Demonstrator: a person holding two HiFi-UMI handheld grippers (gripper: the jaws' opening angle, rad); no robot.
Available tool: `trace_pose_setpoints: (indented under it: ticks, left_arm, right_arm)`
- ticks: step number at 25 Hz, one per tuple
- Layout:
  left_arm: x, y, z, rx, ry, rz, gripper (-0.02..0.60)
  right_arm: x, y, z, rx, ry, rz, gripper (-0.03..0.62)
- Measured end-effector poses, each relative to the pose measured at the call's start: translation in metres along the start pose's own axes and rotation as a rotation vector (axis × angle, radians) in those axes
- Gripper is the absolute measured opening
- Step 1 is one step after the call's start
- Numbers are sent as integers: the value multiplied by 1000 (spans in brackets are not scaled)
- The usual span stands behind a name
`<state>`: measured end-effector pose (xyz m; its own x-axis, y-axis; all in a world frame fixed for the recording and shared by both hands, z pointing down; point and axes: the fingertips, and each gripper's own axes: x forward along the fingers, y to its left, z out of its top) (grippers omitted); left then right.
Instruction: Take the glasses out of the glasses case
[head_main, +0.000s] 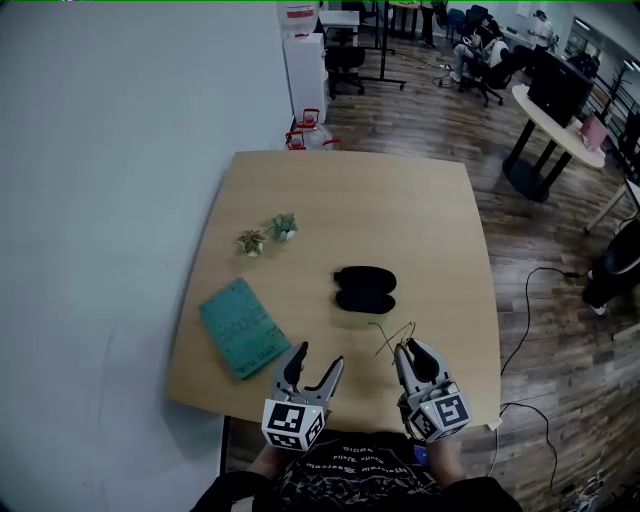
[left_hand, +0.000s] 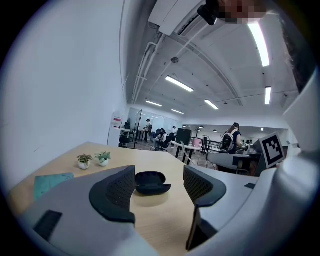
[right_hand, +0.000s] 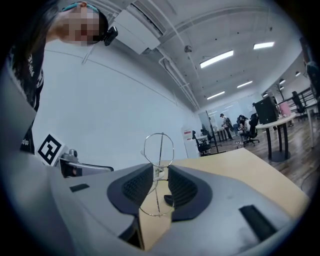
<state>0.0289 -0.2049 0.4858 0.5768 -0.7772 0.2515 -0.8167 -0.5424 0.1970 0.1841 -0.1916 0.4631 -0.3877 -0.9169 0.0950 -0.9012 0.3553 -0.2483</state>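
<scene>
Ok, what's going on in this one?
A person works at a table with a gripper in each hand. The right gripper is shut on thin wire glasses, held off the table near its front edge. The dark case lies open mid-table, apart from both grippers. The left gripper is open and empty, pointing towards the case. The glasses are already out of the case.
</scene>
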Motion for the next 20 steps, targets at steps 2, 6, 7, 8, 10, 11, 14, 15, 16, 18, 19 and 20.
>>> trace_pose_setpoints:
  ticks: [2,6,7,8,10,11,14,15,16,18,19,20]
  left_arm:
    - [-2,-5,-4,1,7,-12,310]
    - [-6,-11,-10,7,15,-29,310]
    - [-7,-13,-11,5,14,-31,306]
    - [-8,-14,-12,3,13,-31,295]
    - [-11,-13,-14,-1,9,-26,247]
    - [-12,-13,-16,-1,8,-21,230]
    - [-13,-12,-20,1,13,-3,149]
    - [-14,-13,-21,1,16,2,125]
    - [-14,-13,-22,0,18,8,103]
    - [-16,-14,-23,-3,23,20,55]
    - [-16,-14,-23,-4,26,24,38]
    - [-16,-14,-23,-7,27,25,21]
  right_arm:
    - [-8,6,-9,2,13,-3,103]
    - [-14,17,-20,-26,33,10,103]
    - [-16,19,-21,-35,36,13,103]
    - [-16,21,-22,-44,38,16,103]
    - [-16,26,-23,-55,39,23,103]
    - [-15,28,-23,-54,38,27,103]
    - [-15,31,-25,-41,38,35,103]
    - [-16,31,-25,-37,37,38,103]
    - [-16,32,-25,-36,34,43,103]
    - [-17,33,-25,-35,34,51,103]
    - [-17,33,-26,-33,36,52,103]
    - [-16,33,-26,-32,37,51,103]
